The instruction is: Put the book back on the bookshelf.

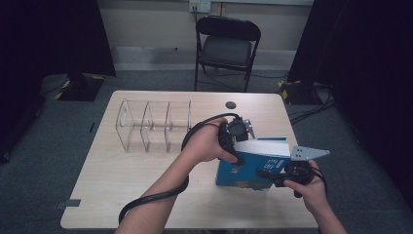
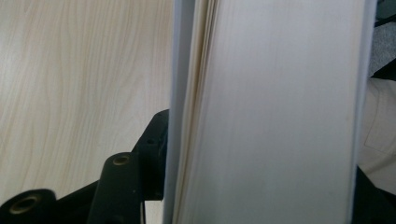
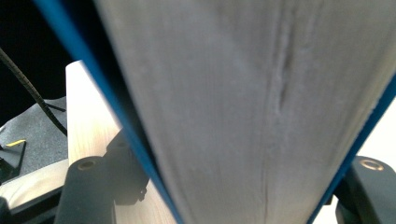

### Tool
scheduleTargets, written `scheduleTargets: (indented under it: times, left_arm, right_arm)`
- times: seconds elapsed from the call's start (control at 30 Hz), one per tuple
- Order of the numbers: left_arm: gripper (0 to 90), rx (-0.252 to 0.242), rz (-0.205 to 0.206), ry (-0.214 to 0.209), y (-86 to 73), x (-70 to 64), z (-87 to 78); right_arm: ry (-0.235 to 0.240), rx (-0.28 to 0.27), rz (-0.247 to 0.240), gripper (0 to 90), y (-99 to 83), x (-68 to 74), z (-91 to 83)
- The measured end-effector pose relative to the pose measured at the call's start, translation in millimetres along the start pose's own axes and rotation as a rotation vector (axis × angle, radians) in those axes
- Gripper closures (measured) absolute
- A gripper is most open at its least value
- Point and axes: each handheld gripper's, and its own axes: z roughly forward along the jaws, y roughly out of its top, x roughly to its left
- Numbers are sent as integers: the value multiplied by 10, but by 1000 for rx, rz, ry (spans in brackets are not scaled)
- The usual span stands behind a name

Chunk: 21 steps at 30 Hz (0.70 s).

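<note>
So the book [image 1: 253, 165] is a thick blue-covered one, standing up on the right half of the table [image 1: 122, 195], with the clear rack [image 1: 153, 126] well apart to its left. Both tools are on it: the left gripper [image 1: 237, 134] comes in over the top edge and the right gripper [image 1: 277, 176] at the near right corner. In the left gripper view the page block [image 2: 280, 116] runs straight up between the black jaws, so that one is spread about as wide as the book is thick and looks clamped across it; in the right gripper view the same thing, pages [image 3: 261, 107] and blue cover edges sitting between both jaws, closed onto the block. My guess on handling: it's fairly heavy for a two-jaw pinch and stiff as long as you squeeze the whole thickness. Grab only one cover and it'll flop open and the pages fan out. The cover looks glossy, so probably a bit slippery, and I'd grip deep rather than at the very edge. Not fragile, though corners could dent if it tips over. Two grips apart like this should keep it from twisting.
</note>
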Motion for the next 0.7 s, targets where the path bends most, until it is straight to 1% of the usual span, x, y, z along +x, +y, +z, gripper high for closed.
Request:
scheduleTargets:
  times: [0.03,0.17,0.23,0.27,0.3,0.33,0.37,0.53,0.63,0.7]
  left_arm:
    - [479,3,-5,2,4,-6,9]
    - [461,-10,11,11,8,-4,64]
    - [464,-20,24,12,-1,-5,63]
    - [477,-26,43,4,-5,3,61]
    - [489,-27,51,4,-7,-4,62]
    - [494,-17,67,7,-3,-9,63]
    - [495,-10,72,13,1,-17,66]
    - [480,-12,66,23,-1,-13,68]
    - [490,-16,71,21,-4,-22,67]
    - [546,-13,36,6,-10,-52,61]
  right_arm:
    - [1,-1,1,317,-1,0,1]
    - [1,1,2,317,-10,1,2]
    - [-3,3,0,317,-12,4,-1]
    - [-5,4,0,317,-13,3,-3]
    - [-3,2,2,317,-15,1,-3]
    - [-1,1,1,317,-15,2,-4]
    - [-3,2,0,316,-16,1,-5]
    - [-6,0,1,316,-17,-3,0]
    - [-1,1,2,317,-18,-4,12]
    - [-1,0,4,310,-20,-9,17]
